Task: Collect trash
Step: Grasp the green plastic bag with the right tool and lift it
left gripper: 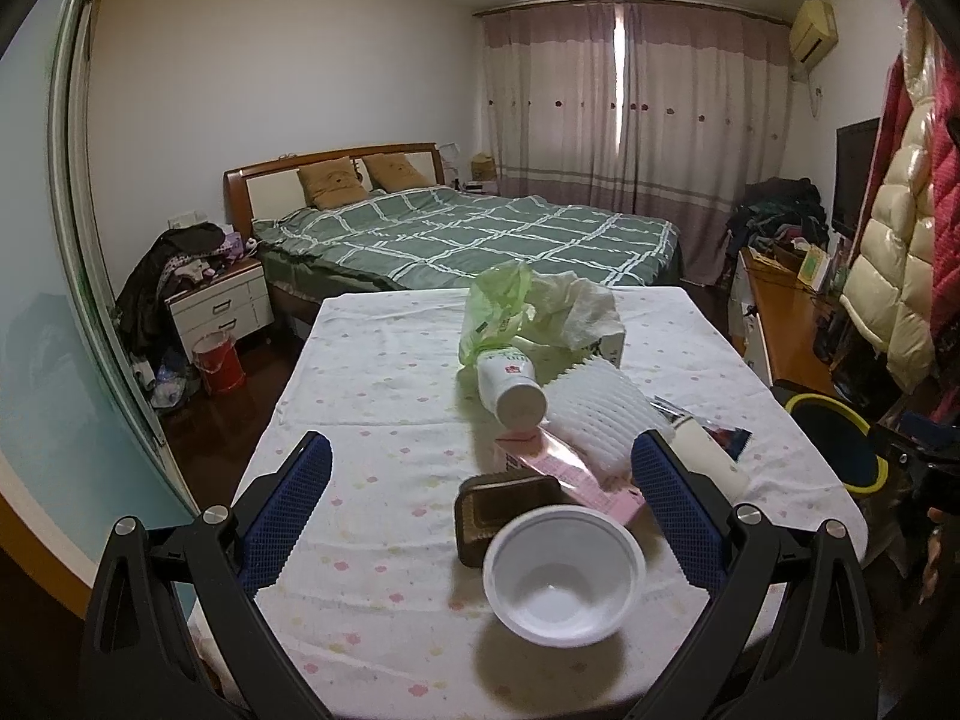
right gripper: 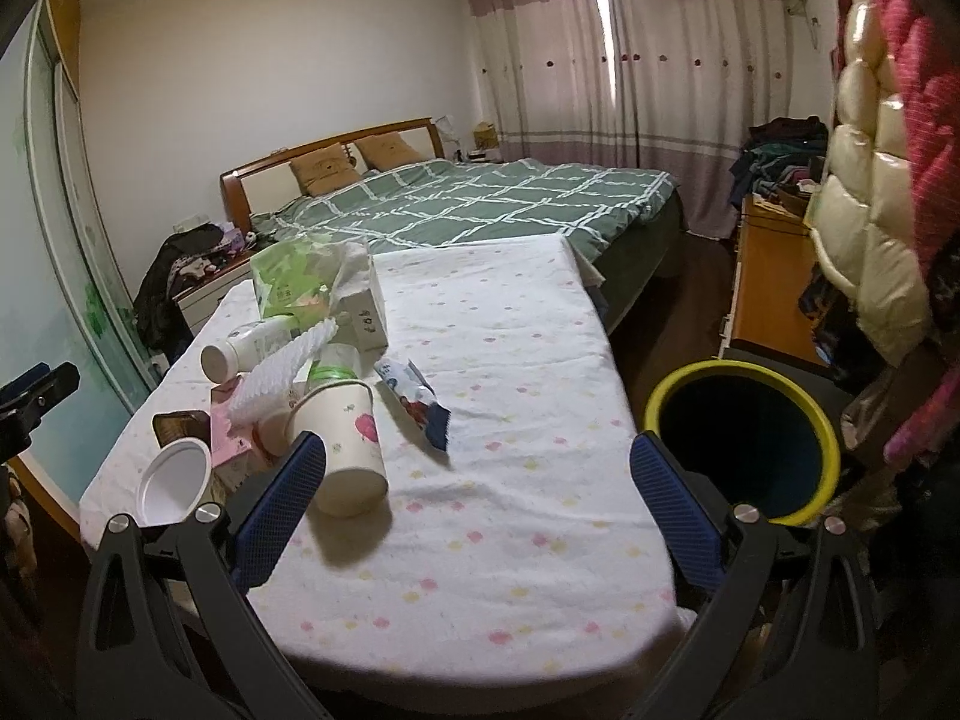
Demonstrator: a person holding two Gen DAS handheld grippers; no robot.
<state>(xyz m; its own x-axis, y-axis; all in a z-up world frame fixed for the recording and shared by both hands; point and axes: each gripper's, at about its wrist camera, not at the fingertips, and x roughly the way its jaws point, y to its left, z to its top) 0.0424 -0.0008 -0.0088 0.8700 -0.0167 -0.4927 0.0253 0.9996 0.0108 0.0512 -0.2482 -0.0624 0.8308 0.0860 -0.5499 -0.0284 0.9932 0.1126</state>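
Two hand-held grippers hover spread and empty over the near edge of a table point(right gripper: 510, 360) draped in a white cloth with pastel flowers. Between the fingers of the left hand-held gripper point(left gripper: 480, 498) lies a white plastic bowl point(left gripper: 564, 576), tipped on its side, probably the first pick. Behind it the trash sits heaped together: a dark brown tray point(left gripper: 510, 504), a pink wrapper point(left gripper: 570, 474), a toppled white bottle point(left gripper: 510, 390) and white foam netting point(left gripper: 600, 420). The right hand-held gripper point(right gripper: 477, 489) faces a white paper cup with a pink heart point(right gripper: 348, 450) lying on its side and a blue-and-white snack packet point(right gripper: 414, 402). A yellow-rimmed black bin point(right gripper: 744, 438) stands just beside the table's right edge, handy for short drops.
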